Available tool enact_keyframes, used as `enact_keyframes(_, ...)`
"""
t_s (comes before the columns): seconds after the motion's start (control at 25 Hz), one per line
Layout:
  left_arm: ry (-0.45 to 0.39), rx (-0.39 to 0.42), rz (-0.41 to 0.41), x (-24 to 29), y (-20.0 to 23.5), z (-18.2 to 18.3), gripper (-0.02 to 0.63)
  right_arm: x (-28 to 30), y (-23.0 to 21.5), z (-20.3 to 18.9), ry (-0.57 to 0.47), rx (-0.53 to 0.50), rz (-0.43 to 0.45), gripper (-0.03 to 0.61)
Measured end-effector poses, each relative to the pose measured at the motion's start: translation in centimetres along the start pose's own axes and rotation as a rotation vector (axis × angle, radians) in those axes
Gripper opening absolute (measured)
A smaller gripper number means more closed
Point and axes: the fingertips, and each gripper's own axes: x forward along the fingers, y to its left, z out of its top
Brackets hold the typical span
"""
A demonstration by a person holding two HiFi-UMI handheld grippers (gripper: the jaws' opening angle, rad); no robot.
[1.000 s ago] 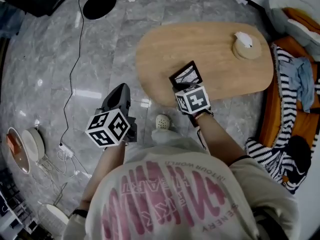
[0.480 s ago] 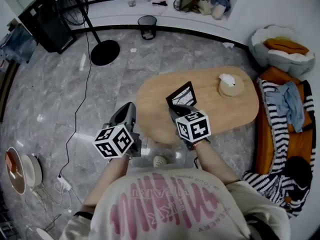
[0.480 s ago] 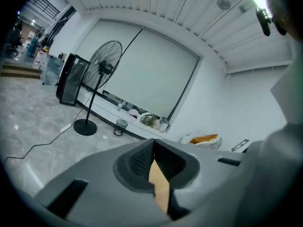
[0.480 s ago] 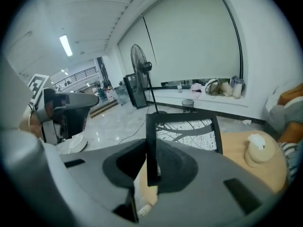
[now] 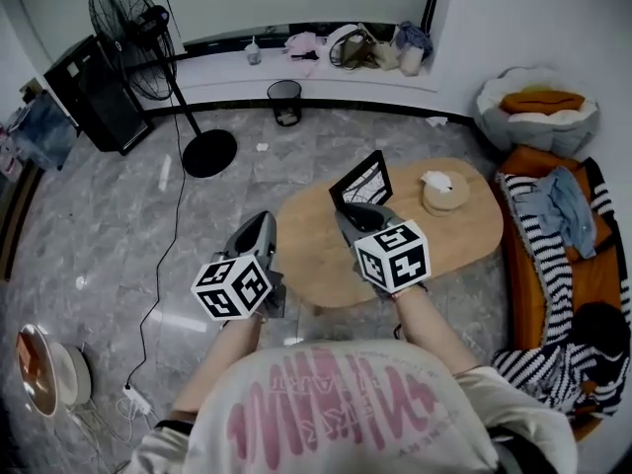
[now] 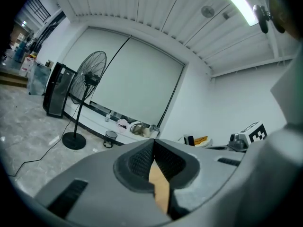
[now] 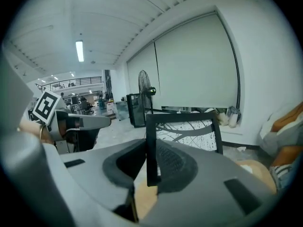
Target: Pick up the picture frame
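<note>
R gripper (image 5: 355, 211): fingers part-closed, clamped on one side bar of the picture frame (image 5: 362, 182). Frame is upright w/ a black border and a b&w line print, held in the air above the oval wooden tabletop (image 5: 464, 240), not touching it. L gripper (image 5: 261, 223): fingers meet at the tips, nothing btwn them; it hangs over the floor just off the tabletop's L edge. Round tissue holder (image 5: 442, 192) sits on the tabletop's far R part.

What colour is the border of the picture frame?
Black; the picture frame shows best in the right gripper view.
</note>
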Motion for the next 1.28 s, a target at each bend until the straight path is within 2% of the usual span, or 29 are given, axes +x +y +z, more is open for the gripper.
enact_keyframes(0.24,-0.047,0.03,-0.041,-1.5,-0.7,3.0,0.003,-3.7,1.5,4.2,-0.142,-0.024,-0.028,0.069)
enact_keyframes(0.48,-0.079,0.052,-0.128,-4.2,-2.4,5.0,0.003,-5.9,4.3,6.0,-0.197,-0.034,-0.075,0.069)
enact_keyframes(0.76,-0.07,0.085,-0.193,-8.3,-2.9,5.4,0.003,-7.8,8.5,5.1,-0.213,-0.005,-0.121,0.069)
enact_keyframes(1.28,-0.016,0.081,-0.273,-18.0,-1.5,2.9,0.003,-11.8,17.7,1.3,-0.221,0.067,-0.225,0.071)
